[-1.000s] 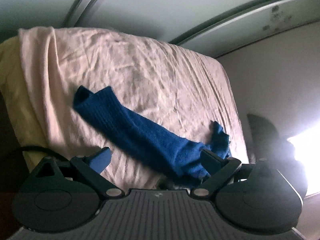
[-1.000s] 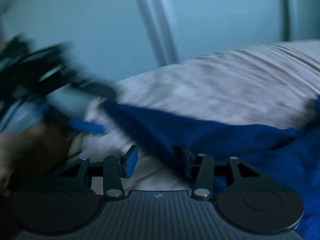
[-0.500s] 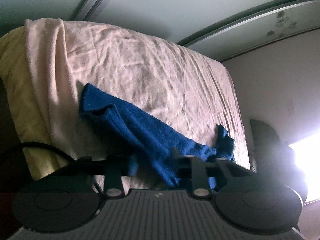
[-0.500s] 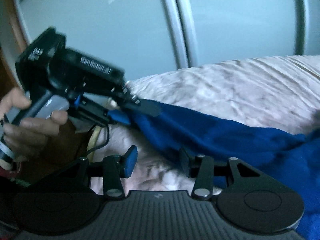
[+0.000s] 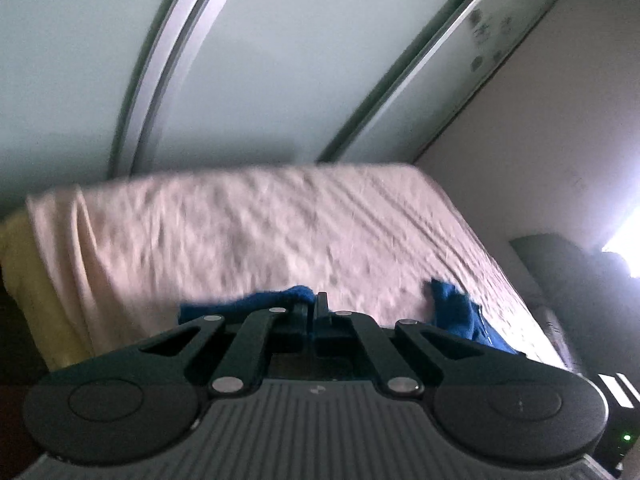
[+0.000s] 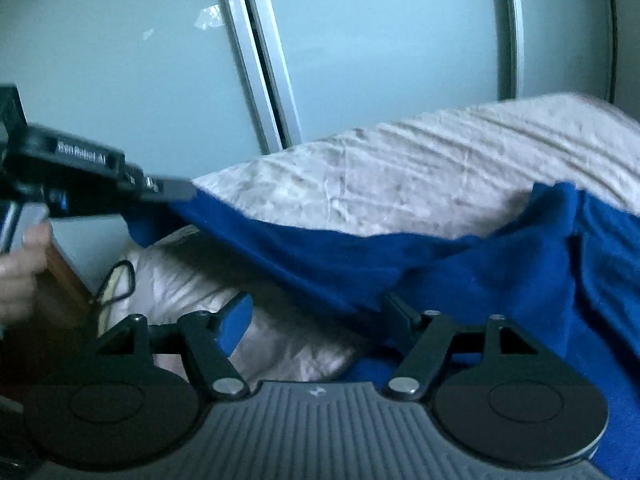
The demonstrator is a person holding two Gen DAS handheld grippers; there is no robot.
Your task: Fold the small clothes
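1. Now the left claw (image 5: 311, 309) is pressed together on the near end of the blue sock (image 5: 272, 298), with a fold of the knit bunched right at its tips.
2. From the right wrist view, that same left claw (image 6: 176, 190) comes in from the left edge, its flat tips pinching the sock (image 6: 400, 256) and holding that end up off the sheet.
3. Look at the fabric: it runs in a taut blue band from the pinched end, sloping down to the right across the picture, and spreads into a wider, crumpled mass at the far right.
4. The right claw (image 6: 316, 312) is spread wide, its blue-padded left finger over the sheet and its right finger tucked up against the underside of the sock.
5. Whether that right finger actually touches the cloth is hard to tell; the fabric drapes right over it.
6. The bed (image 5: 280, 220) carries a wrinkled pale pink sheet, with a yellow layer showing at its left edge.
7. In the left wrist view, a second bit of blue cloth pokes up near the right side of the bed.
8. A person's hand (image 6: 18, 264) grips the handle of the left tool at the far left, slightly blurred.
9. Behind the bed stand frosted sliding doors (image 6: 360, 40) with pale metal frames.
10. A thin black cable (image 6: 118, 284) loops beside the bed's near corner.
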